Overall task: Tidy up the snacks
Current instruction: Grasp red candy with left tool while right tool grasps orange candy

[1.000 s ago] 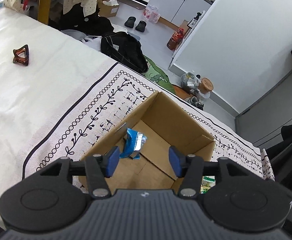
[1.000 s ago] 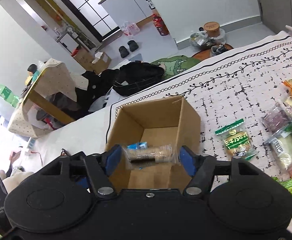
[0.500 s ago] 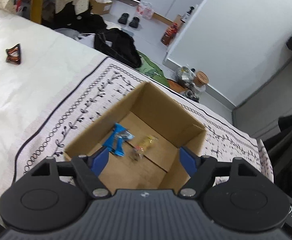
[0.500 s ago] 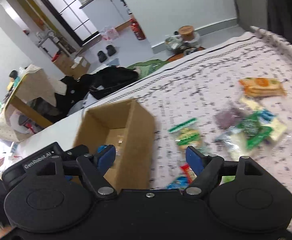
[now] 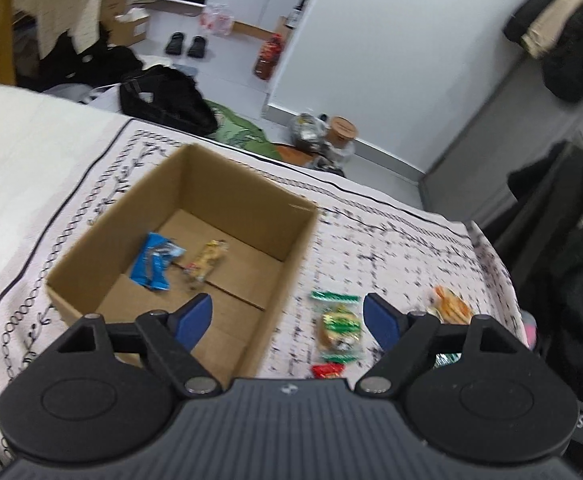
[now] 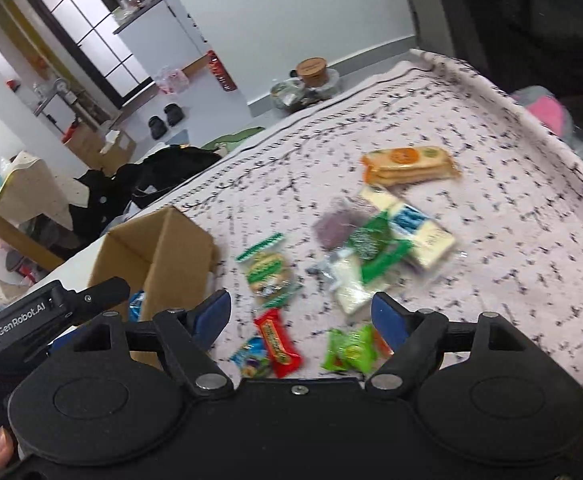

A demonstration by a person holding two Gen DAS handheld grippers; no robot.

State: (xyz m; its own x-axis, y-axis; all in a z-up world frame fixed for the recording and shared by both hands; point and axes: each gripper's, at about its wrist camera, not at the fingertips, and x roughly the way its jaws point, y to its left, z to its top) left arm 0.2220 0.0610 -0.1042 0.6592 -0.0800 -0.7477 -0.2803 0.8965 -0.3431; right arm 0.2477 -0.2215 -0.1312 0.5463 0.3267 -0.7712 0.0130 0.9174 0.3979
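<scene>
"GenRobot.AI" on left gripper, cardboard box

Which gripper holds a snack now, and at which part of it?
Neither. The left gripper and the right gripper are both open with nothing between their fingers. Two snacks lie in the box; the others lie on the cloth.

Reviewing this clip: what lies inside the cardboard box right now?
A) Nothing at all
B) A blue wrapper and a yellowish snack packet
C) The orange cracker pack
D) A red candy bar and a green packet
B: the left wrist view shows a blue wrapper and a yellowish snack packet lying on the floor of the cardboard box; the other snacks are outside on the cloth.
</scene>
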